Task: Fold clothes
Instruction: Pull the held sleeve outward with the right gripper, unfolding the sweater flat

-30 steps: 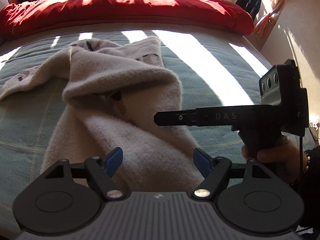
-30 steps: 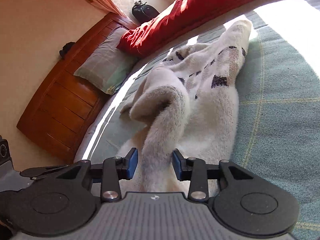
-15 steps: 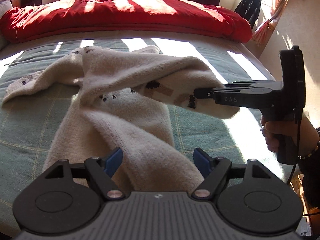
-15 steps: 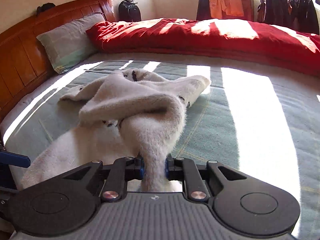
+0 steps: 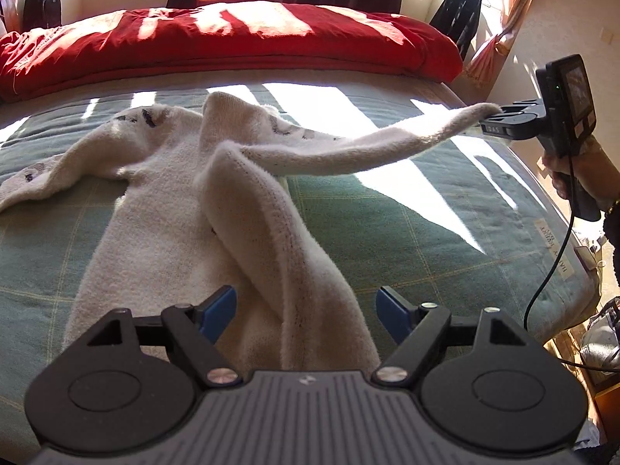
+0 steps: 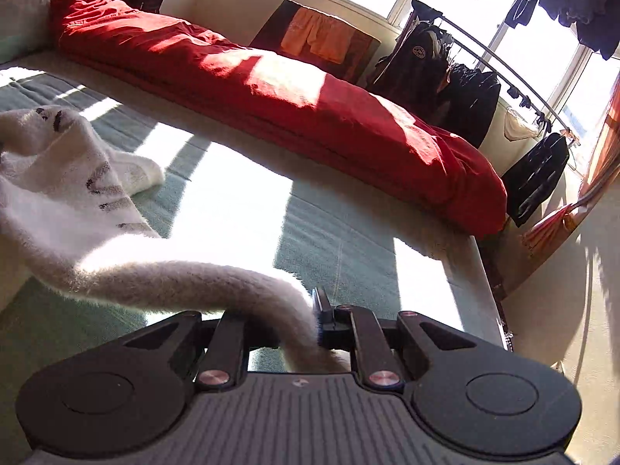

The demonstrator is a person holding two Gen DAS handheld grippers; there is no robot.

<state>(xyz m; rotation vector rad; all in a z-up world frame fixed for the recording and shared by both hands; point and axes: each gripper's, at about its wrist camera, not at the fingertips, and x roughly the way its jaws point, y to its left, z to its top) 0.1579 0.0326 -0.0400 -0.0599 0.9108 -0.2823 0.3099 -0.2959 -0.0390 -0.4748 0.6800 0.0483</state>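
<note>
A fluffy cream sweater (image 5: 162,209) with small dark marks lies crumpled on the green checked bedspread (image 5: 407,232). One sleeve (image 5: 348,147) is stretched out to the right above the bed, its cuff clamped in my right gripper (image 5: 492,114), which a hand holds near the bed's right edge. The right wrist view shows that sleeve (image 6: 186,283) running from the left into my right gripper (image 6: 306,329), shut on it. My left gripper (image 5: 308,310) hovers open over the sweater's near hem, blue pads apart, with cloth lying below them.
A red duvet (image 5: 217,46) is bunched along the far side of the bed. Dark clothes hang on a rail (image 6: 503,66) by the bright window. A black bag (image 5: 40,6) stands at the far left. The bed's right edge (image 5: 550,209) drops to cluttered floor.
My right gripper has pulled the sleeve out to the right, from across the sweater's body to beyond the bed's right side, straightening it. The left gripper stayed open over the hem.
</note>
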